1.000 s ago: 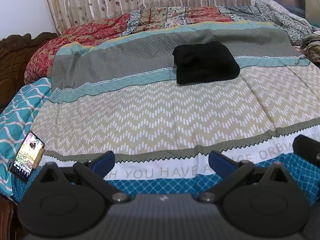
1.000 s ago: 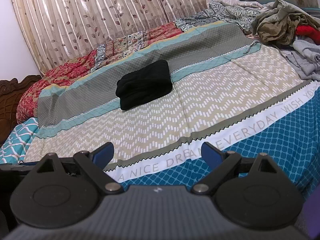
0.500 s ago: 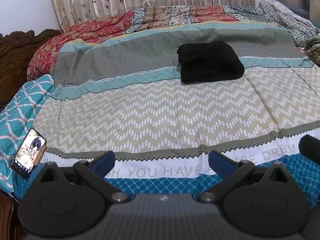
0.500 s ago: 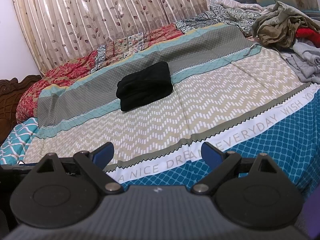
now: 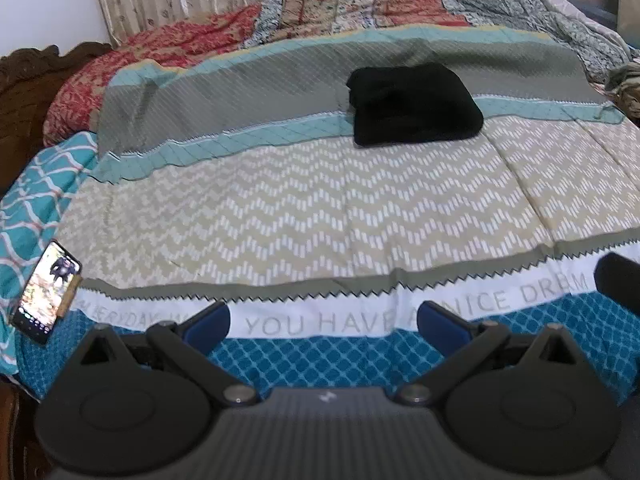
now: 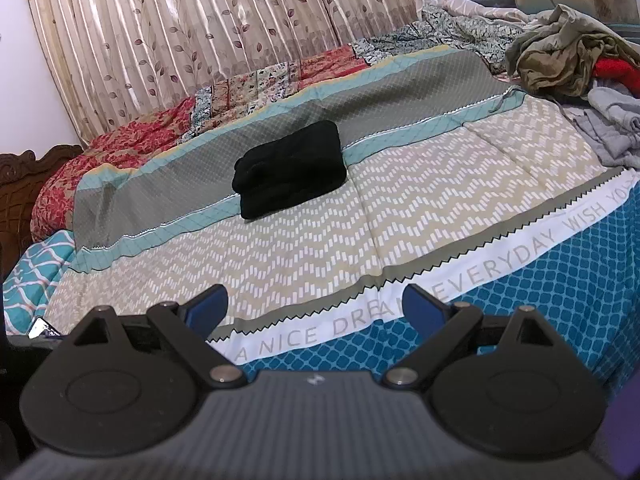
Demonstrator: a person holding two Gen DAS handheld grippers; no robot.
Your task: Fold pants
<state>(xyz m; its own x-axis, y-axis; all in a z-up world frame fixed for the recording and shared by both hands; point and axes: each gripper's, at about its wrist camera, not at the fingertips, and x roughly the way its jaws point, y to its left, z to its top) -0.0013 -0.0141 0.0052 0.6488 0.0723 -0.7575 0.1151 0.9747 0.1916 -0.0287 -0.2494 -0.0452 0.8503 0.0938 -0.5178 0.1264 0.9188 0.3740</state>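
My left gripper (image 5: 323, 321) drifts right; pants (image 5: 414, 104) sit folded, both fingers apart, empty. Regrabbing could undo the bundle.

Matt black cloth, soft and thick-looking: folded pants (image 5: 414, 104). Thin printed woven cloth, matt, lightly creased: bedspread (image 5: 304, 216). Satin-glossy pleated fabric with leaf print: curtain (image 6: 192, 40). Carved dark wood, semi-gloss: headboard (image 6: 24, 184). Glossy glass screen: phone (image 5: 46, 286). Matt black plastic with ribbed top, bright metal pivot pins, blue matt pads (image 5: 208, 322): left gripper (image 5: 324, 322); same on right gripper (image 6: 316, 306).
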